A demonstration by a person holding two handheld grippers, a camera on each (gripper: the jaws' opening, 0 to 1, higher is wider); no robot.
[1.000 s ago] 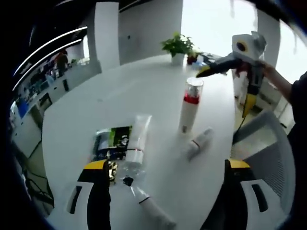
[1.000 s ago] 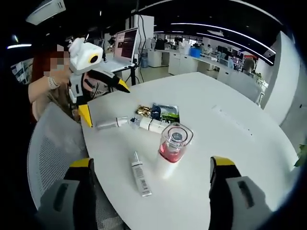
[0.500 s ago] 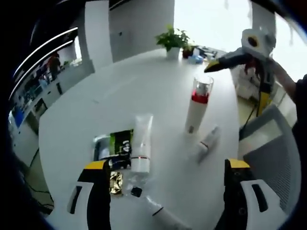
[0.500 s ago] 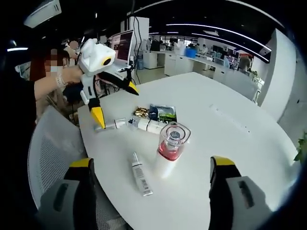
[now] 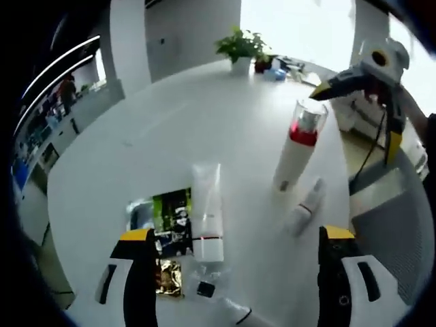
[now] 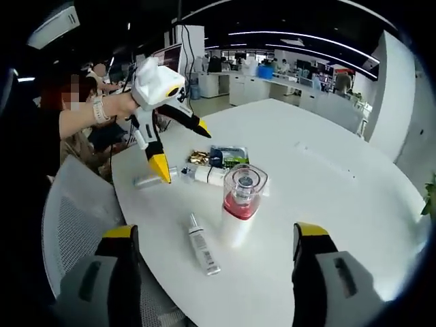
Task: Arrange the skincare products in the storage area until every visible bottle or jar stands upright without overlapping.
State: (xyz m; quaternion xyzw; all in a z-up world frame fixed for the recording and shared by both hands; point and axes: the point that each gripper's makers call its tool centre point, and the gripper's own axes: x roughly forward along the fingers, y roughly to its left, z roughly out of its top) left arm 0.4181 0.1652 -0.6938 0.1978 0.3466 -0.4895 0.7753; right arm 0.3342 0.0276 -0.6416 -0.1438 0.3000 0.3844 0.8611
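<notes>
A tall white bottle (image 5: 298, 151) (image 6: 240, 206) with a red band and clear cap stands upright on the white round table (image 5: 163, 129) (image 6: 327, 191). Beside it lies a small tube (image 5: 306, 206) (image 6: 203, 253). A white tube (image 5: 206, 212) (image 6: 206, 176) lies partly over a green-black sachet (image 5: 165, 212) (image 6: 229, 157), with a gold packet (image 5: 170, 279) (image 6: 199, 158) next to it. Another tube (image 5: 231, 312) (image 6: 146, 180) lies near the table edge. My left gripper (image 5: 236, 234) (image 6: 182, 151) hangs open over the lying tubes. My right gripper (image 6: 216, 230) (image 5: 357, 116) is open and empty, short of the bottle.
A potted plant (image 5: 238, 48) and small items stand at the table's far side. Grey mesh chairs (image 5: 388, 231) (image 6: 71, 225) sit at the table edge. A person's hand (image 6: 112, 105) holds the left gripper. Office desks and a monitor (image 6: 170, 58) lie behind.
The left gripper has moved in over the table toward the lying tubes and sachet. The products themselves have stayed where they were.
</notes>
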